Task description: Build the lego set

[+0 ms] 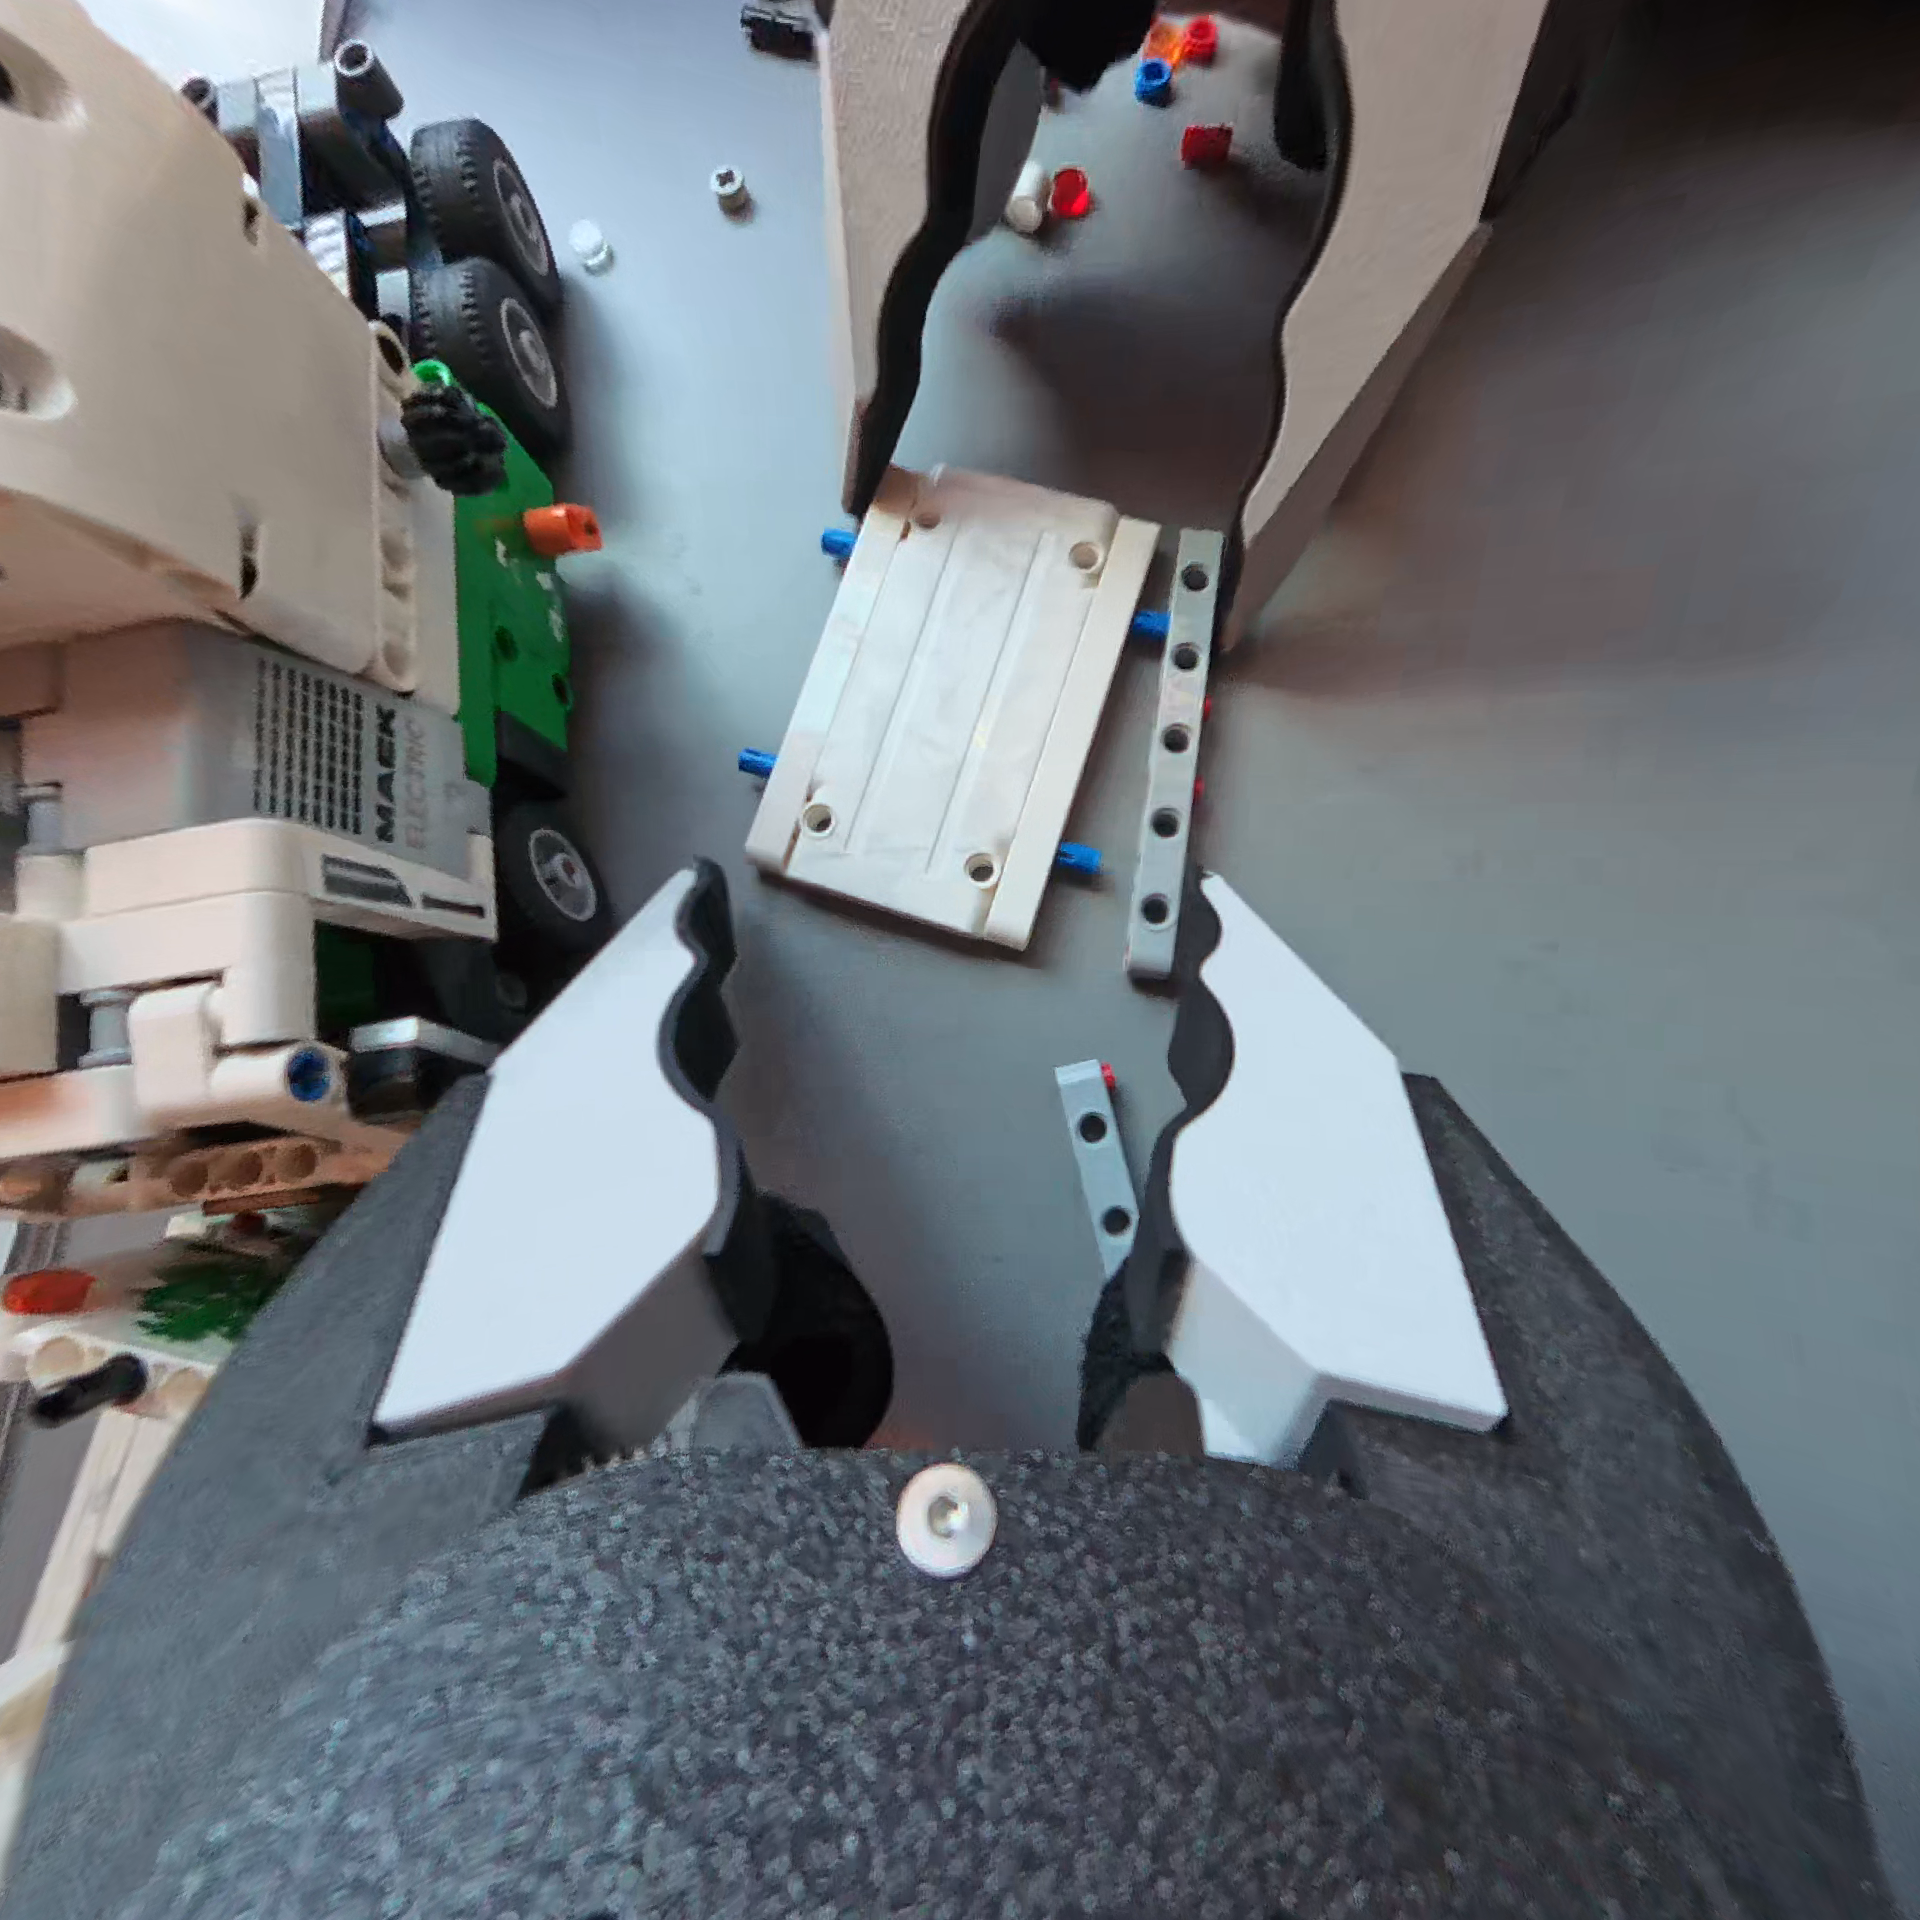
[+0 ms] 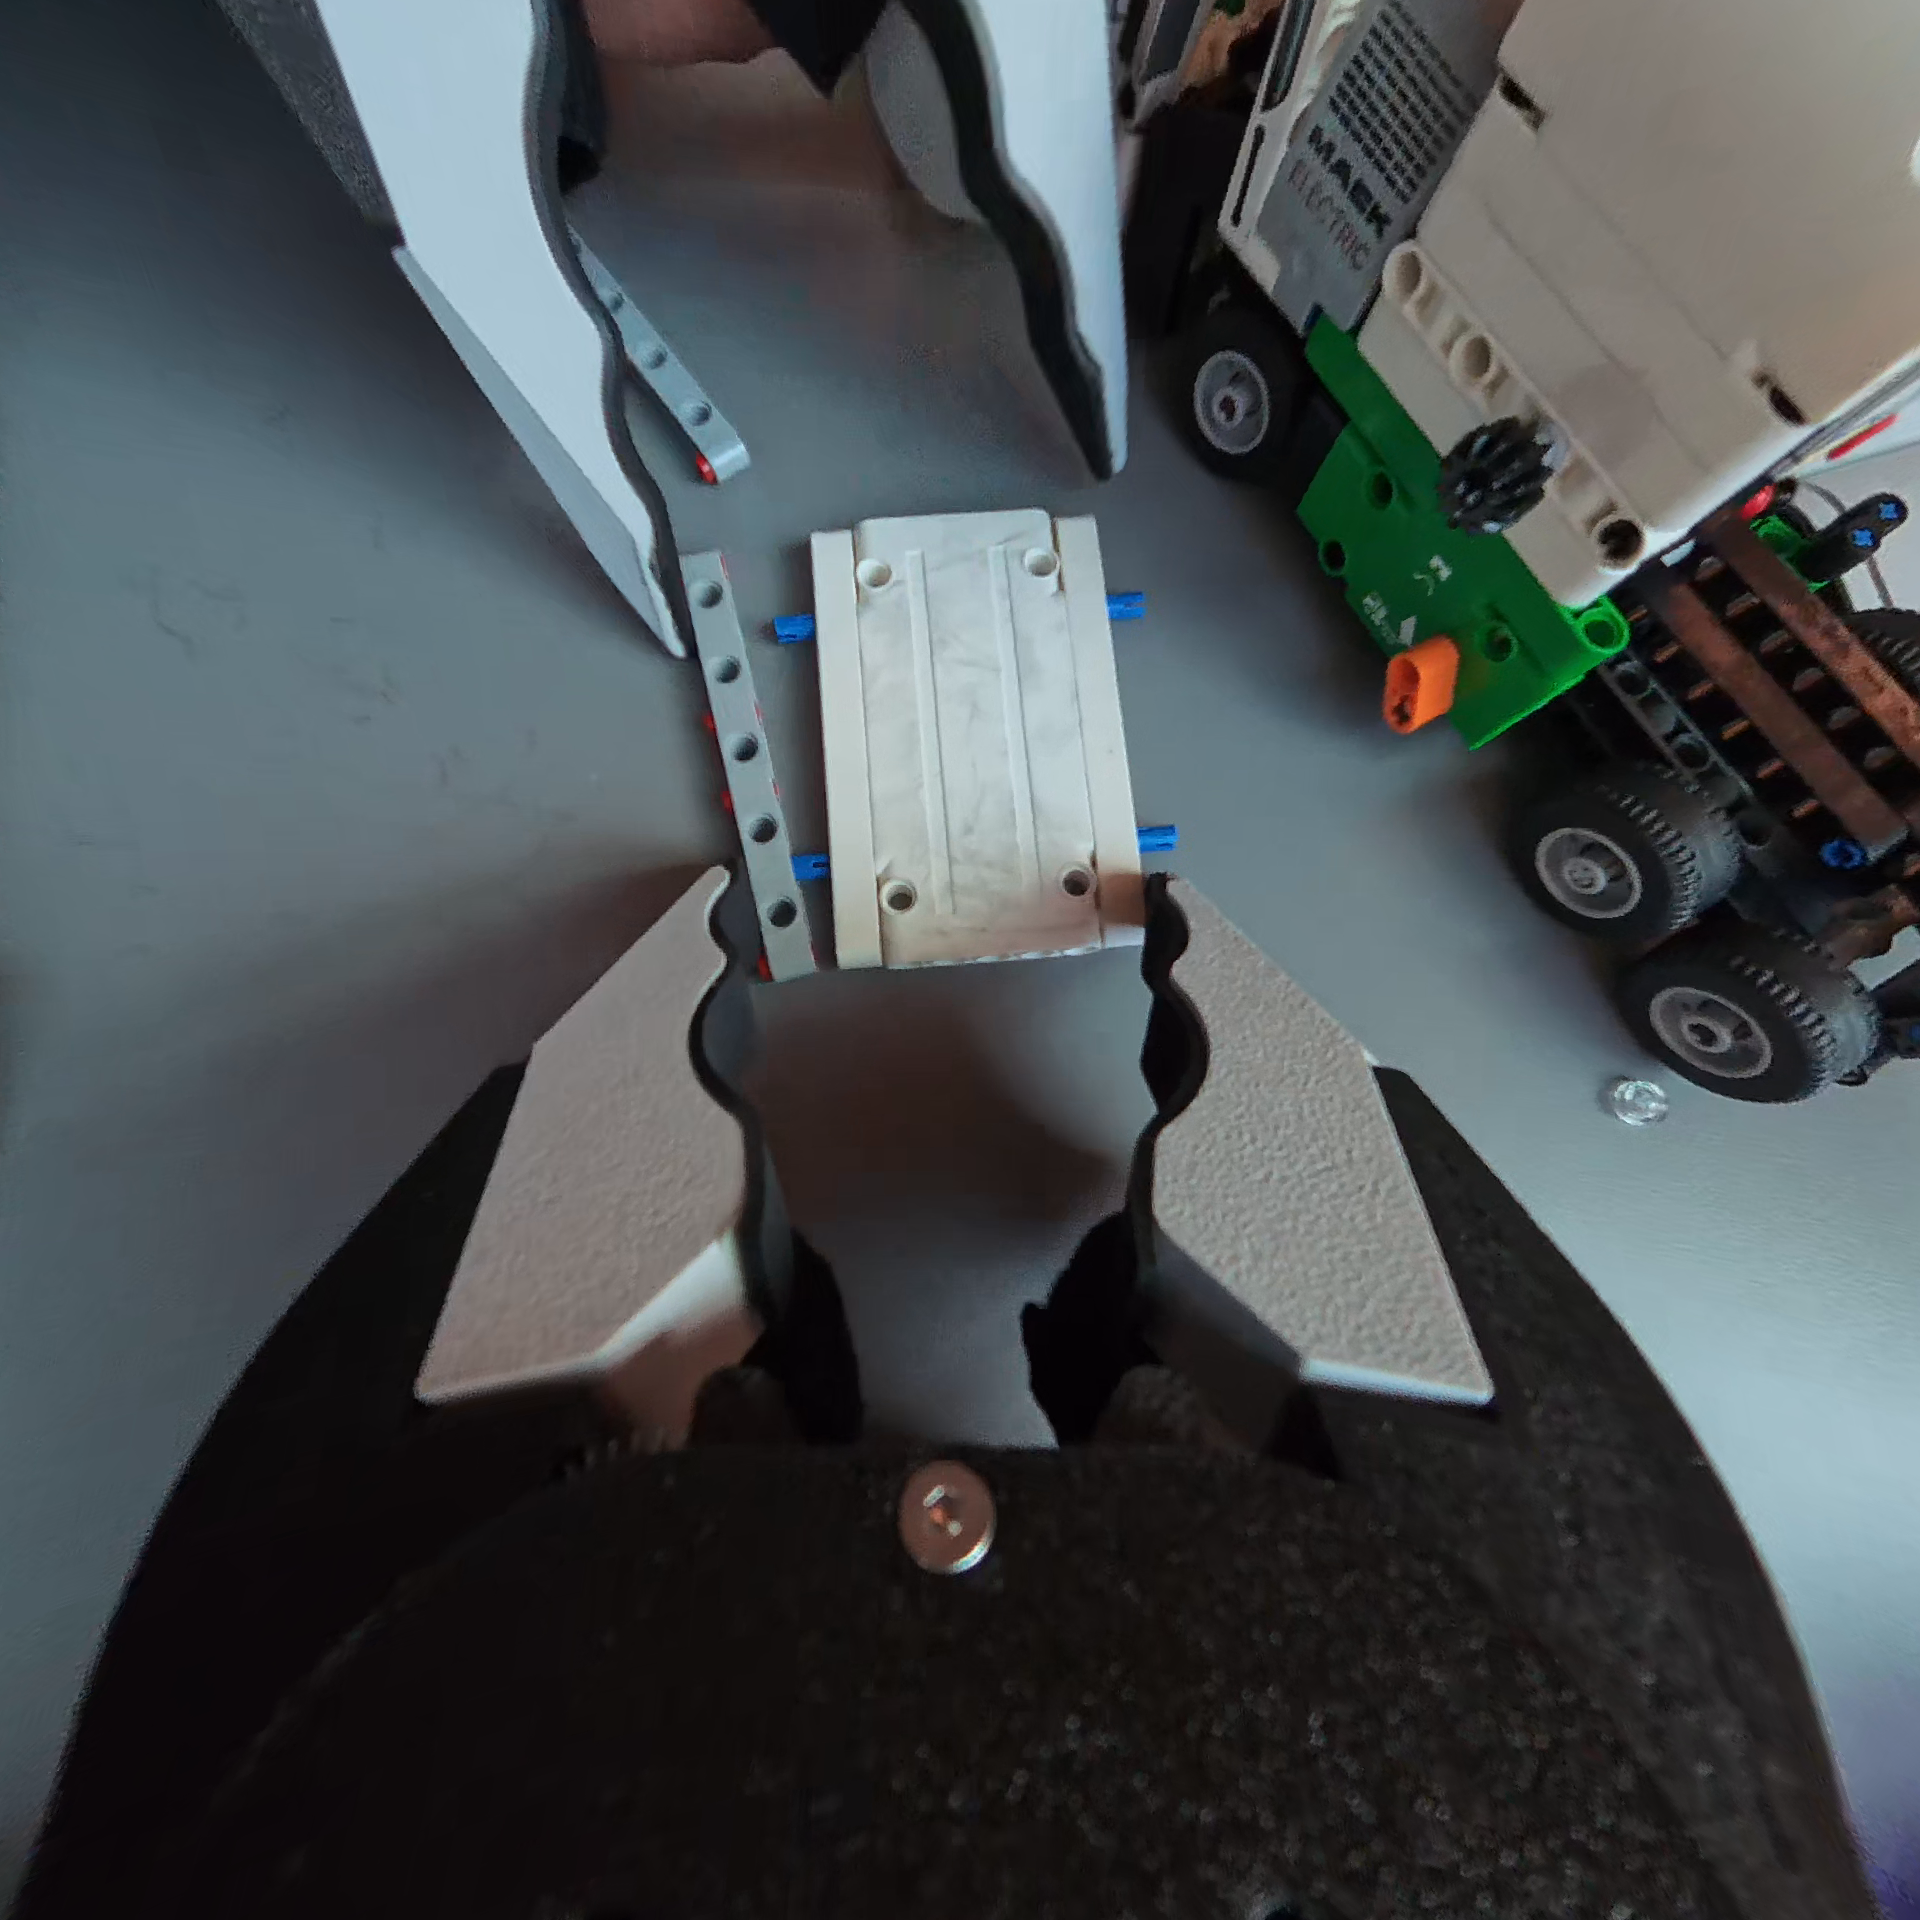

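Left hand-held gripper (image 1: 956,914) (jaws apart) faces white panel (image 1: 951,707).

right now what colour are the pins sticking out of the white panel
Blue pins, clearest in the right wrist view.

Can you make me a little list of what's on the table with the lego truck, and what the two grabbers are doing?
surface: grey table
main piece: white panel lying flat, blue pins sticking out of both long sides
beside it: long grey beam along one side of the panel
other beam: short grey beam near the left gripper's finger
truck: white and green truck, partly built, off to one side
loose bits: small red and blue pieces farther away
left gripper: open, empty
right gripper: open, empty, facing the panel
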A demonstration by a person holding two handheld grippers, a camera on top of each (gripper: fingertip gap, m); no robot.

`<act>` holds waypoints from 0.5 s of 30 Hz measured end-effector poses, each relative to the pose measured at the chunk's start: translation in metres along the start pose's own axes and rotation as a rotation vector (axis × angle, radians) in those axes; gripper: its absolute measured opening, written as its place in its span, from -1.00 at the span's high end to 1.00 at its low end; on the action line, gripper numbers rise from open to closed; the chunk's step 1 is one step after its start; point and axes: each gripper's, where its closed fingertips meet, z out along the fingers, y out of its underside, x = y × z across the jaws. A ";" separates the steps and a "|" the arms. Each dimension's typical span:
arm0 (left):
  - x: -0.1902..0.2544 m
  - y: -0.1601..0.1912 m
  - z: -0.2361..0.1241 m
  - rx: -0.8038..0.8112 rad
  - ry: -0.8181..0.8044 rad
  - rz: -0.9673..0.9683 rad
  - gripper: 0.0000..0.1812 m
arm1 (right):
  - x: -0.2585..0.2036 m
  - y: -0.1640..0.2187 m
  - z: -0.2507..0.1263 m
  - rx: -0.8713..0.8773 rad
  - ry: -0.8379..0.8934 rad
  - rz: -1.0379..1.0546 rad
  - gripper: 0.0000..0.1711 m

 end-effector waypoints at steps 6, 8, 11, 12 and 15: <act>0.000 -0.003 0.004 -0.002 0.054 0.021 0.05 | 0.000 0.000 0.000 0.010 -0.002 0.007 0.14; 0.002 -0.003 0.006 -0.009 0.080 0.015 0.11 | -0.001 0.000 0.000 0.005 -0.004 0.002 0.14; 0.004 -0.004 0.008 -0.010 0.097 -0.011 0.14 | -0.002 0.000 -0.001 -0.001 -0.014 -0.007 0.13; 0.005 -0.004 0.008 -0.008 0.099 -0.021 0.15 | -0.003 0.001 -0.001 -0.005 -0.018 -0.010 0.13; 0.010 -0.003 0.007 -0.009 0.097 -0.029 0.18 | -0.008 0.001 -0.001 -0.015 -0.021 -0.012 0.12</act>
